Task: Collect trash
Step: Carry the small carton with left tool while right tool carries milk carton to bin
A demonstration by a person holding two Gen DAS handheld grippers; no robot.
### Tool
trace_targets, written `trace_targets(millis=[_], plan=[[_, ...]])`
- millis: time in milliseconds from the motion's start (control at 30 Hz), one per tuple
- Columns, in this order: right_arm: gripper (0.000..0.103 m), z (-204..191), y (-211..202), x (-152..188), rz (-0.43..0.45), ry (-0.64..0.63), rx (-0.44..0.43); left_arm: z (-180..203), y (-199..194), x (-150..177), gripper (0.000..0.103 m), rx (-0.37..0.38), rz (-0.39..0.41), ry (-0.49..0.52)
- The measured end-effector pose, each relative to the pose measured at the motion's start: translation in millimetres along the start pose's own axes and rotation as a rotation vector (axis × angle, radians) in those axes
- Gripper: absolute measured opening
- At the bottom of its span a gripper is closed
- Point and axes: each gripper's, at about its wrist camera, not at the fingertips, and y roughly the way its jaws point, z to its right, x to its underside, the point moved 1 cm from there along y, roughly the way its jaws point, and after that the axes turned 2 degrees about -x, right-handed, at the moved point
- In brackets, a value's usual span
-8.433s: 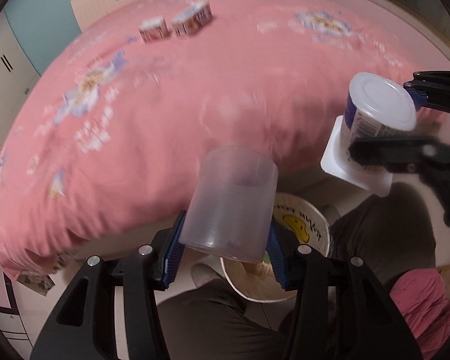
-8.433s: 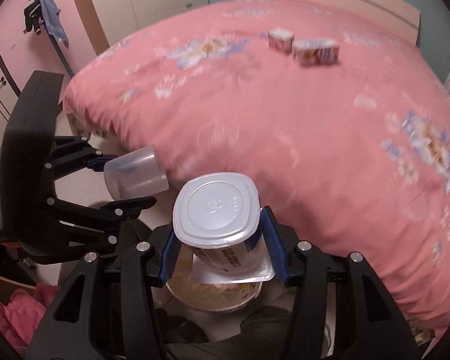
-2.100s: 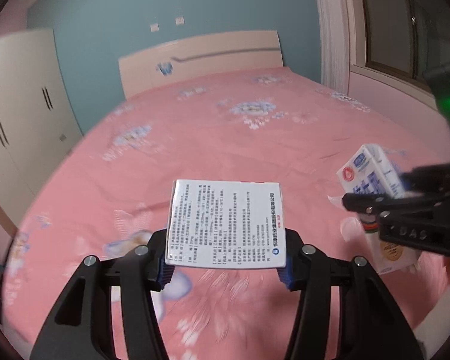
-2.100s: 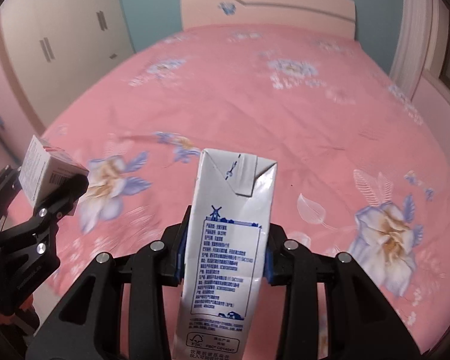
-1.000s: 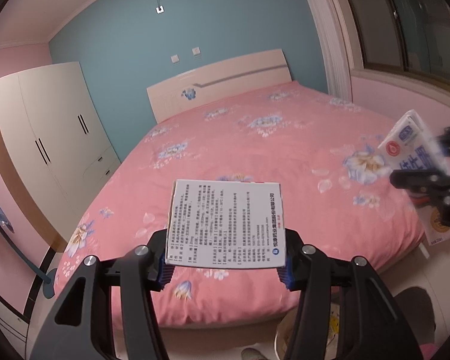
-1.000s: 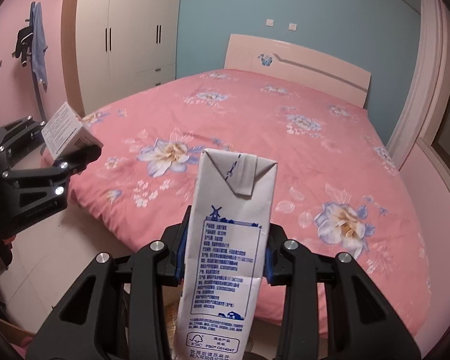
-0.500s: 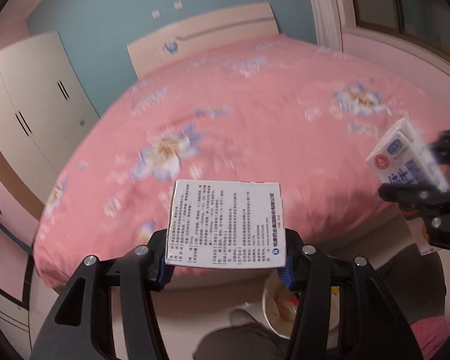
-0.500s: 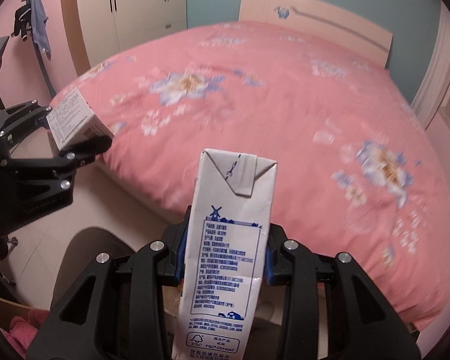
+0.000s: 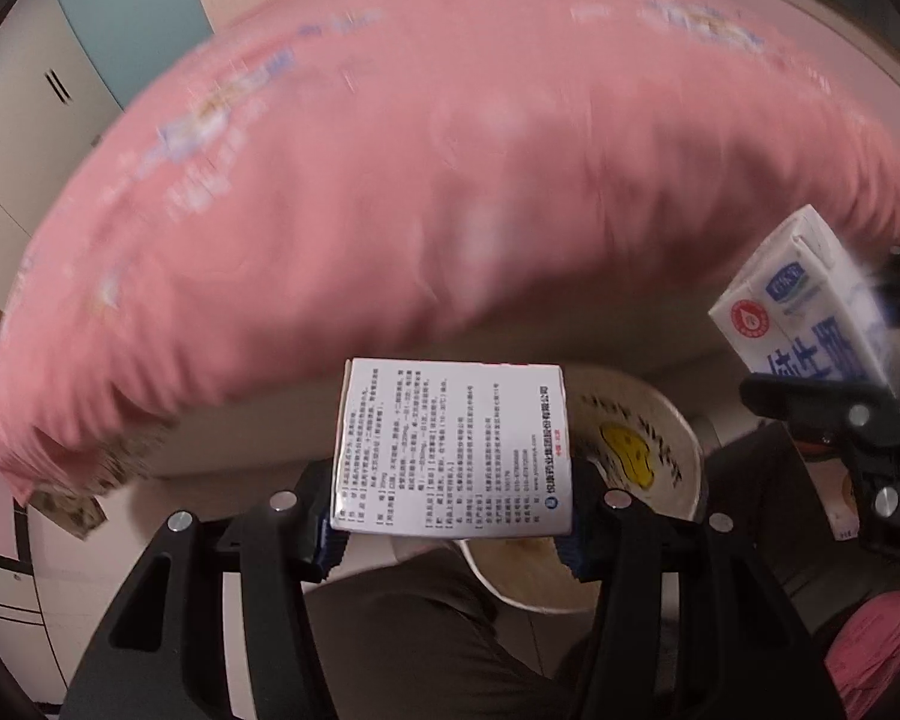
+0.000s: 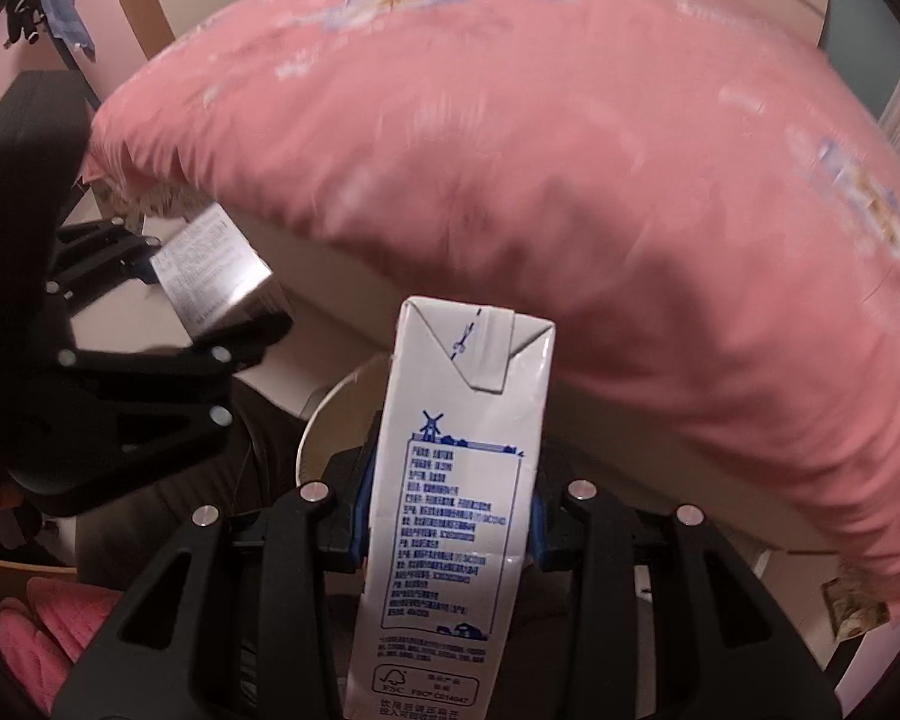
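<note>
The left hand-held gripper [image 9: 453,510] clamps a medicine box [image 9: 453,450]; the right hand-held gripper [image 10: 450,516] clamps an upright milk carton [image 10: 450,510]. The trash bin [image 9: 660,420] lies directly below both, probably nearer the left.

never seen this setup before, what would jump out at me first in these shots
The pink bedspread fills the upper half of both views. In front of it, the left tongs clamp a small white box, and the right tongs clamp a tall milk carton. Below both sits a round bin with a yellow smiley inside.
</note>
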Motion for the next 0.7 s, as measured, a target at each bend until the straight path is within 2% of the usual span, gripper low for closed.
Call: trace_targets(millis=[700], plan=[[0.039,12.1,122.5,41.3,-0.218,0.093,-0.082,31.9,127.3,41.9,0.056,0.122,-0.271,-0.05]])
